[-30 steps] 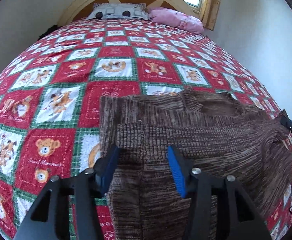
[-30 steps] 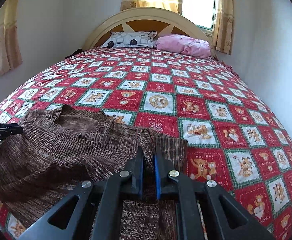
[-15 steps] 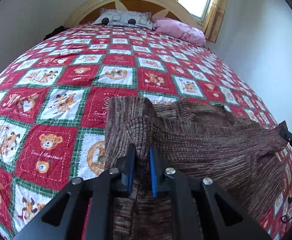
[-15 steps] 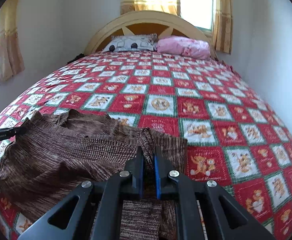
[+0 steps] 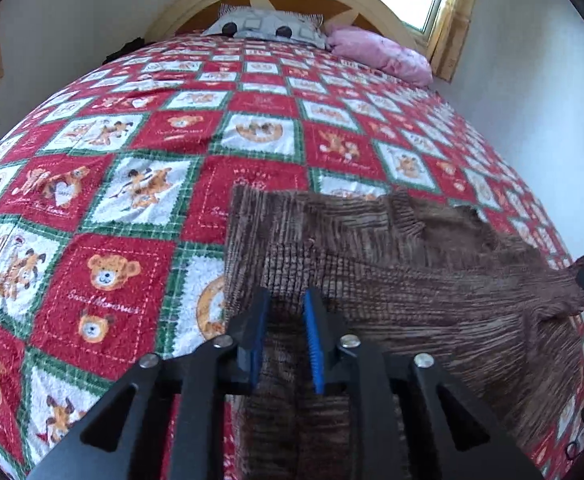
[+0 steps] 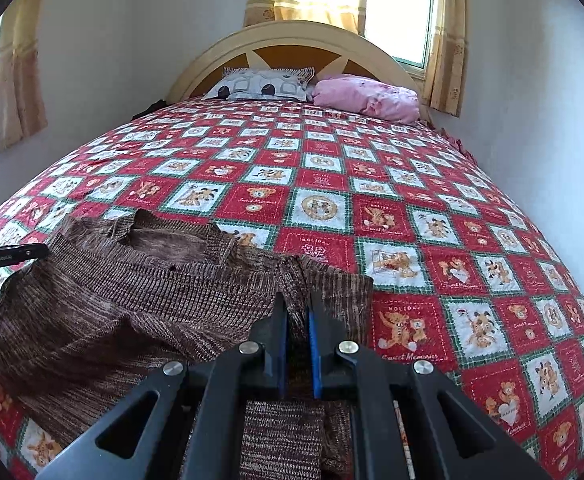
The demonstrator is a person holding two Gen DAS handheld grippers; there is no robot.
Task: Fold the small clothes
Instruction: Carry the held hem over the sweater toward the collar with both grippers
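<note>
while left claw [image 5: 285, 312] opens over sweater [image 5: 432, 288], right claw [image 6: 296, 312] clenches sweater; pinch point hidden.

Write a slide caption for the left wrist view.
Left gripper, its fingers opening around a fold of the brown knit sweater on a teddy-bear quilt.

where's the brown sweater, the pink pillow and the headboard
brown sweater [image 6: 131, 304], right wrist view, on its knit body
pink pillow [image 6: 368, 94], right wrist view, on its middle
headboard [image 6: 292, 36], right wrist view, on its arched top rim
</note>
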